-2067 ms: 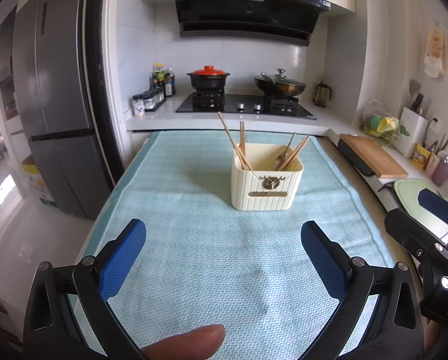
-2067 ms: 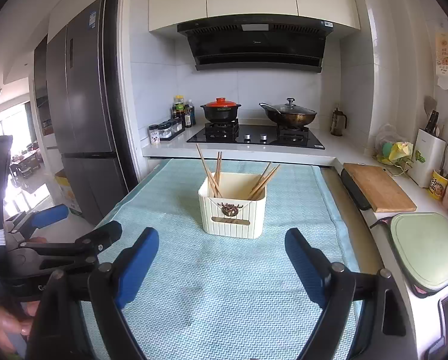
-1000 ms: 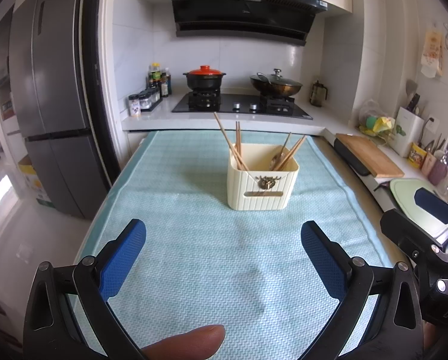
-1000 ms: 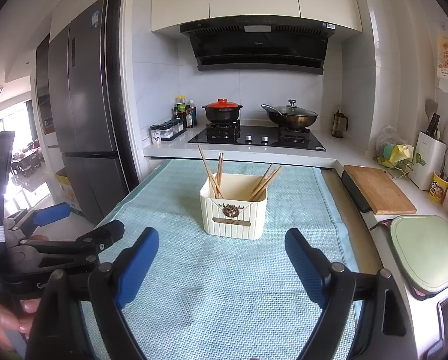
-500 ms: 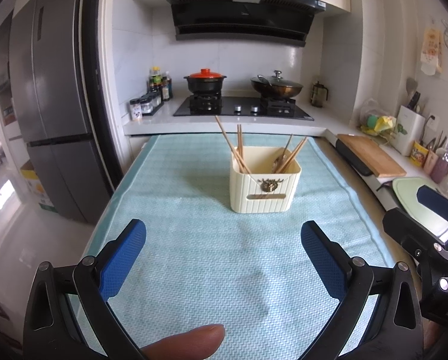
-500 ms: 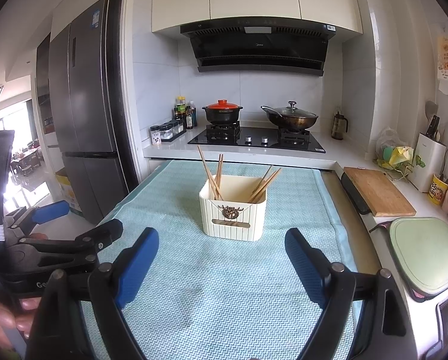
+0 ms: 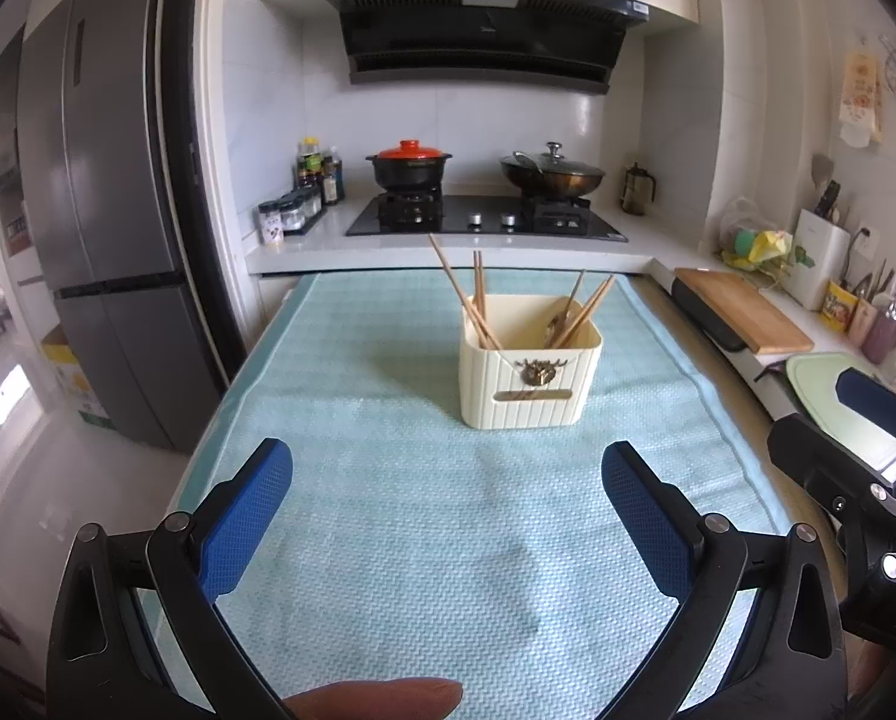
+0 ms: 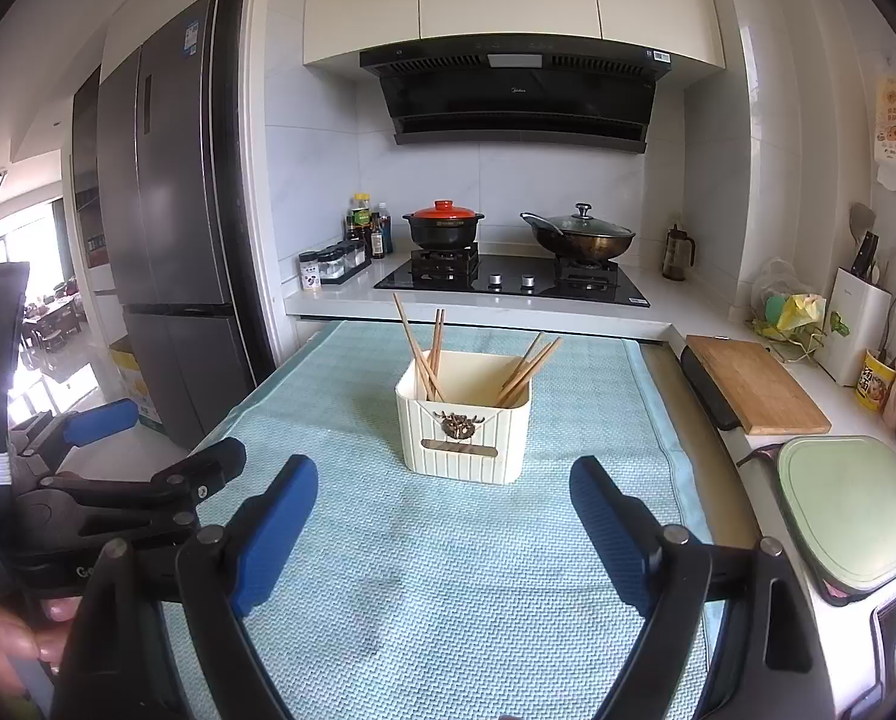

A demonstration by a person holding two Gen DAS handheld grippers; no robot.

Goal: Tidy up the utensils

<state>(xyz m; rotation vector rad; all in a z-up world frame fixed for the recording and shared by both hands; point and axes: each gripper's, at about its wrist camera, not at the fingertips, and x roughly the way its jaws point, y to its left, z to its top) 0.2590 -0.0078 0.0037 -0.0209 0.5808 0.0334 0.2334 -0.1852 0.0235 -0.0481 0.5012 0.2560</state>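
Chopsticks (image 7: 478, 300) stand tilted in a cream holder (image 7: 529, 381) on the teal cloth (image 7: 387, 480), at twelve o'clock from both grippers and well apart from them. Left gripper (image 7: 444, 507) has its jaws spread wide with nothing between them; right gripper (image 8: 441, 516) likewise gapes empty. At two o'clock of the holder lies a wooden board (image 8: 754, 387).
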